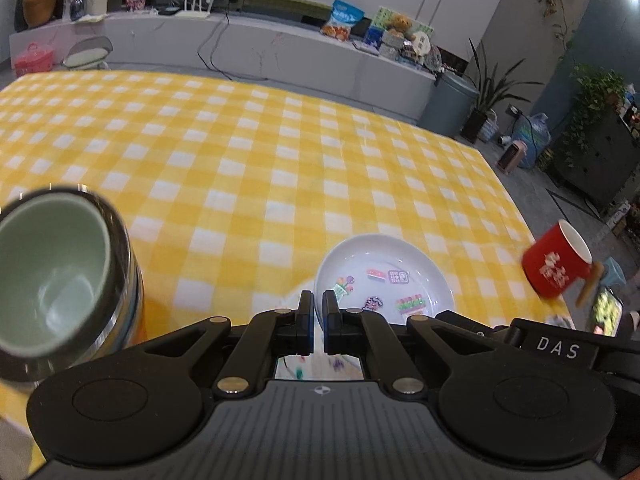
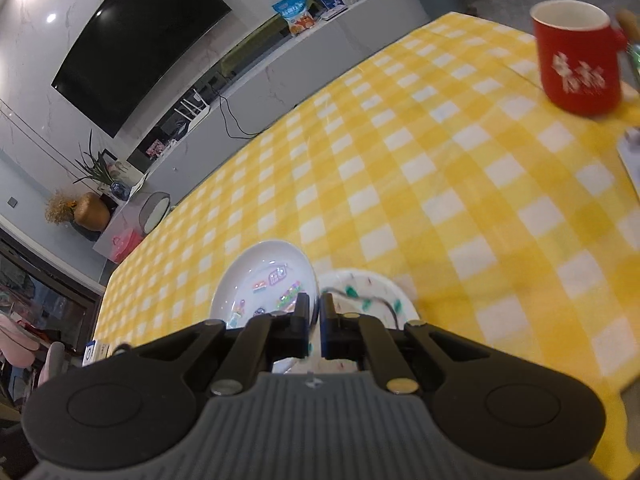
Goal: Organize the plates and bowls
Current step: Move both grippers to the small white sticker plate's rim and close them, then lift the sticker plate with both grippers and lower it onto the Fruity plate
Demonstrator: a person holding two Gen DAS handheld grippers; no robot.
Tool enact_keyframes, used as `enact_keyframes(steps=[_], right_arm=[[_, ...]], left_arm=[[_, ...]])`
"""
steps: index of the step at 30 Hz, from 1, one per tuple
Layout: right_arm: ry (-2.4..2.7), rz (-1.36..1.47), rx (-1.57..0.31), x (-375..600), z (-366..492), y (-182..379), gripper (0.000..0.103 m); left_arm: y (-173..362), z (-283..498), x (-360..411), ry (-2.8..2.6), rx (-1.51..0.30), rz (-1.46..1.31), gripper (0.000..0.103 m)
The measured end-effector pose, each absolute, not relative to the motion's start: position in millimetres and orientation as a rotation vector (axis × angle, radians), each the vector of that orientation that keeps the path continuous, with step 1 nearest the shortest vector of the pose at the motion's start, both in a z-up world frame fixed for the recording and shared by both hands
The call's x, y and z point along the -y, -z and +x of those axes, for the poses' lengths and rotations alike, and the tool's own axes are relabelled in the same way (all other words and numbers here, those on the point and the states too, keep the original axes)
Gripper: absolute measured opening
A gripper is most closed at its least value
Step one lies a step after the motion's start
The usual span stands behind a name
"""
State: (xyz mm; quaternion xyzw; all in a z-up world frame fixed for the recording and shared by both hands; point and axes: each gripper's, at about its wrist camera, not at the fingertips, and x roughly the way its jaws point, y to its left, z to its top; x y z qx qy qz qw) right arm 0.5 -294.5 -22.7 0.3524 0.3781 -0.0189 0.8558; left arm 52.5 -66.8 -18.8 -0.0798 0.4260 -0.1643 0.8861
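A white bowl with colourful stickers [image 1: 384, 276] is in front of my left gripper [image 1: 318, 304], whose fingers are shut on its near rim. In the right wrist view the same sticker bowl [image 2: 264, 276] lies left of a white plate with green marks [image 2: 368, 292]. My right gripper [image 2: 314, 306] is shut on the near rim of that plate. A pale green bowl inside a steel pot [image 1: 52, 280] stands at the left in the left wrist view. The yellow checked tablecloth [image 1: 260, 152] covers the table.
A red mug with white lettering [image 1: 556, 264] stands near the table's right edge; it also shows in the right wrist view [image 2: 576, 60]. A white object [image 2: 630, 156] lies at the right edge. A TV cabinet, plants and a bin are beyond the table.
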Motion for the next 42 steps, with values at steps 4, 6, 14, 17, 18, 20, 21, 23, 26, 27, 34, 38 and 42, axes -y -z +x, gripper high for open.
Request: enact_keyframes(steps=[4, 6, 14, 17, 18, 20, 21, 23, 26, 27, 34, 38, 42], right_arm=[[0.063, 0.760, -0.820, 298, -16, 28, 0.002], [0.073, 0.767, -0.837, 299, -20, 32, 0.002], [0.081, 0.744, -0.877, 294, -20, 46, 0.002], [0.082, 0.738, -0.878, 293, -14, 49, 0.002], [0.085, 0.735, -0.881, 292, -12, 50, 0.002], [0.091, 0.731, -0.883, 291, -8, 51, 0.002], [0.094, 0.731, -0.884, 292, -7, 52, 0.002], [0.099, 0.738, -0.889, 292, -4, 54, 0.002], [0.101, 0.736, -0.895, 292, -1, 56, 0.002], [0.102, 0.736, -0.898, 292, 0, 57, 0.002], [0.102, 0.715, -0.896, 289, -1, 56, 0.003], [0.110, 0.667, -0.885, 284, -1, 53, 0.007], [0.113, 0.617, -0.857, 281, -3, 46, 0.018]], left_arm=[[25, 41, 70, 0.361, -0.909, -0.151, 0.004], [29, 37, 71, 0.366, -0.921, -0.145, 0.004], [47, 40, 67, 0.353, -0.977, -0.151, 0.004], [49, 44, 66, 0.345, -0.974, -0.159, 0.004], [49, 45, 67, 0.343, -0.974, -0.157, 0.004], [51, 48, 68, 0.341, -0.977, -0.152, 0.004], [52, 49, 68, 0.341, -0.976, -0.154, 0.004], [55, 52, 68, 0.337, -0.986, -0.155, 0.004], [58, 54, 68, 0.338, -0.993, -0.158, 0.004], [59, 54, 68, 0.339, -0.991, -0.157, 0.004], [58, 54, 72, 0.353, -0.983, -0.127, 0.004], [57, 54, 72, 0.352, -0.982, -0.134, 0.006], [52, 52, 70, 0.346, -0.952, -0.139, 0.020]])
